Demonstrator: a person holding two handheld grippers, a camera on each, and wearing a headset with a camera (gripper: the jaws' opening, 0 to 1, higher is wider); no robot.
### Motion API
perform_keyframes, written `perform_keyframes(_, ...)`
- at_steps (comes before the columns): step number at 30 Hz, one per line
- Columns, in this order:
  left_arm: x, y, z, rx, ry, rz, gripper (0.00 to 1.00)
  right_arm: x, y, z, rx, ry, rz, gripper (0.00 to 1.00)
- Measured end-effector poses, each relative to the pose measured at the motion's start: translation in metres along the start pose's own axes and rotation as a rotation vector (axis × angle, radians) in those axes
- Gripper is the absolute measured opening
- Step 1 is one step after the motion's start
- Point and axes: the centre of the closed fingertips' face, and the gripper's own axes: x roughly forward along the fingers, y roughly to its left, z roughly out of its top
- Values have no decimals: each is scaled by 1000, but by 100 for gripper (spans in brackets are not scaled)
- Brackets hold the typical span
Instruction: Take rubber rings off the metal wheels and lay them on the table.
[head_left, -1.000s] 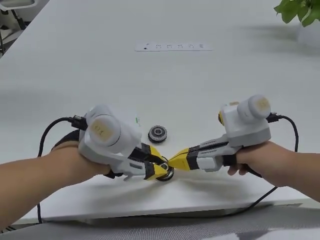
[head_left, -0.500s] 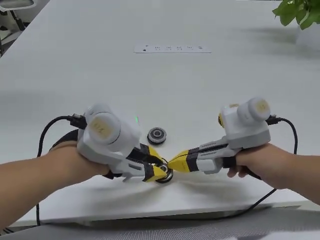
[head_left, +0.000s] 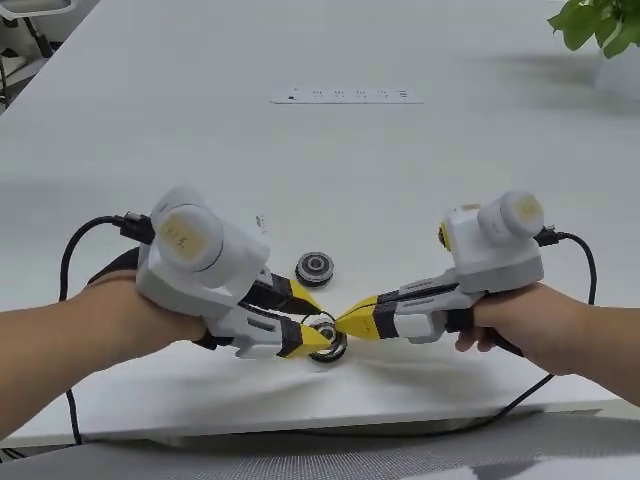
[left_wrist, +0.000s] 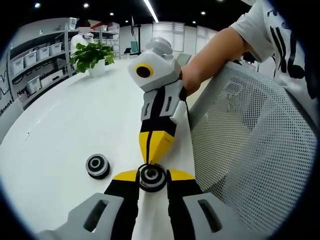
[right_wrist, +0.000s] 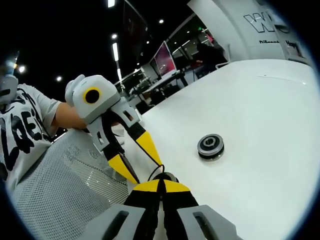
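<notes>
Wheel (head_left: 328, 342) clamped in your left gripper (head_left: 321, 330) at the near edge of the counter (head_left: 400, 180), your right gripper (head_left: 341, 322) nose-to-nose from the opposite side, tips pressed together on a lifted loop of the rubber ring (right_wrist: 153, 174); the peel probably runs back toward your right.

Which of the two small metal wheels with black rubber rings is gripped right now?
The near-edge metal wheel, clamped between the left gripper's jaws while the right gripper pinches its black rubber ring. The other wheel lies free on the white table.
</notes>
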Motion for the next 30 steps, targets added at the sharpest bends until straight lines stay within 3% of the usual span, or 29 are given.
perform_keyframes(20,-27,-5,17,-44,-73,29,33,-2,10,6,-2,-11,19,0)
perform_keyframes(30,-38,-3,13,-85,-95,52,38,-2,17,11,5,-18,28,0)
